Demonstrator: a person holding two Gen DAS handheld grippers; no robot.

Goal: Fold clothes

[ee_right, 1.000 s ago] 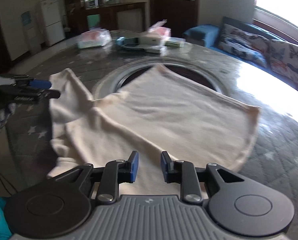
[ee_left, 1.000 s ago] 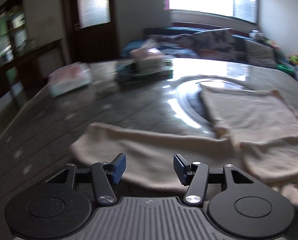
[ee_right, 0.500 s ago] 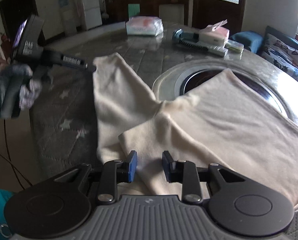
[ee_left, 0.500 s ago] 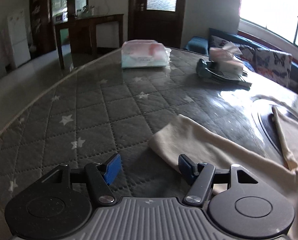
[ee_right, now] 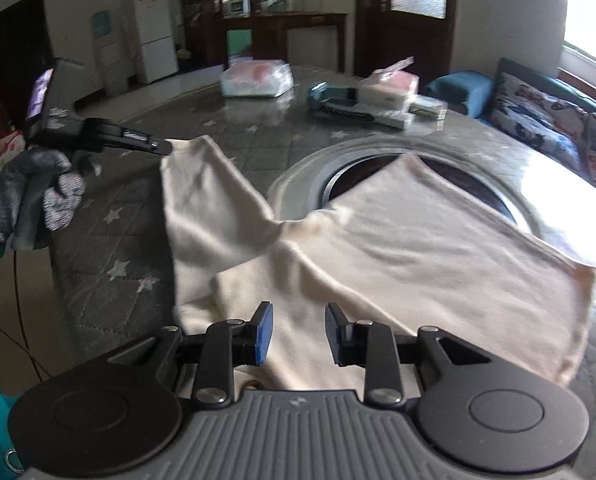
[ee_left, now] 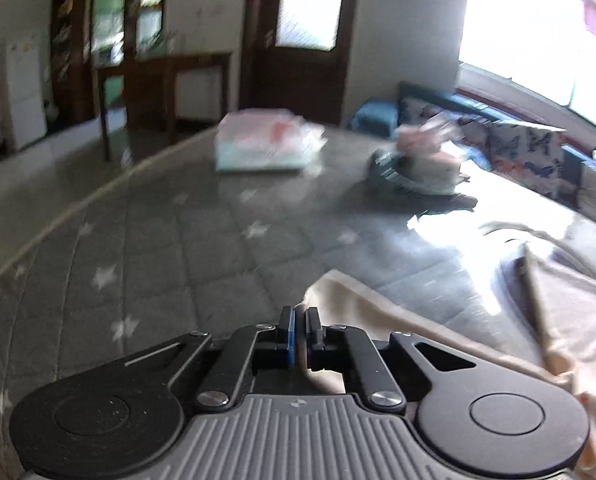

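Observation:
A cream long-sleeved garment [ee_right: 418, 236] lies spread on the grey quilted table [ee_right: 106, 296], its body partly over a round inset. Its left sleeve [ee_right: 206, 196] is lifted off the table. My left gripper [ee_left: 298, 320] is shut on the sleeve's cuff [ee_left: 338, 292]; in the right wrist view it [ee_right: 166, 146] shows pinching the cuff at the upper left. My right gripper [ee_right: 296, 332] is open and empty, just above the garment's near edge.
A wrapped tissue pack [ee_right: 258, 78], a tissue box [ee_right: 390, 84] and a teal tray [ee_right: 338, 104] sit at the table's far side. The round metal-rimmed inset [ee_right: 418, 152] is mid-table. A sofa with cushions [ee_right: 538, 120] stands to the right. The table's edge [ee_right: 58, 280] is at the left.
My left gripper closed on the sleeve cuff and raised it off the table. My right gripper stayed open over the garment's near edge.

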